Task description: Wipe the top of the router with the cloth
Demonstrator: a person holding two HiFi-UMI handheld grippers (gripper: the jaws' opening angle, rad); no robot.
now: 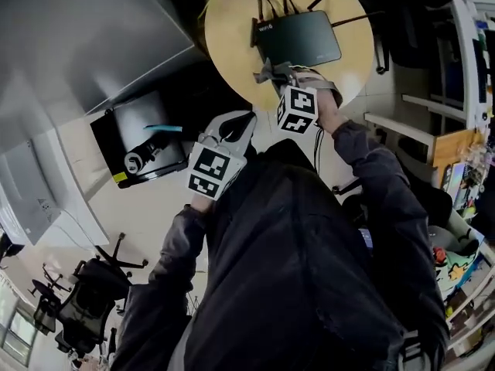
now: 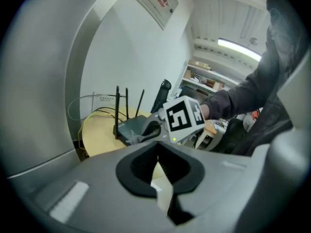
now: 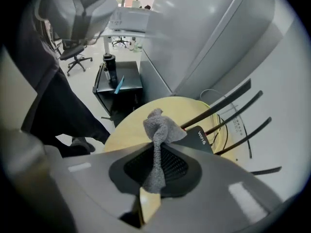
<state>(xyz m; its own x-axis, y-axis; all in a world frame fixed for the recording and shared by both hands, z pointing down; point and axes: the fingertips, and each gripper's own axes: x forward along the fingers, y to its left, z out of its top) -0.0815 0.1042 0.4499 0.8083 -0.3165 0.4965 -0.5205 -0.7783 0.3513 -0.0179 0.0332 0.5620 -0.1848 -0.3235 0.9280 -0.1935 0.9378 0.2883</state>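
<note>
Round yellow bench (image 1: 232,29) beside grey partition: black router (image 1: 300,40) lies flat near centre. Its long axis runs left-right in head view, with antennas (image 3: 216,104) at far edge and front edge toward person. Right gripper (image 3: 158,152) fingers clamped on grey cloth (image 3: 159,126), bunched end poised at router's near-left corner; contact unclear. Left gripper (image 2: 156,149) hangs off bench, fingers together, nothing between. Likely stage: approach, wiping not begun. Next move: lower cloth onto top, sweep along long axis, clear of antennas.
</note>
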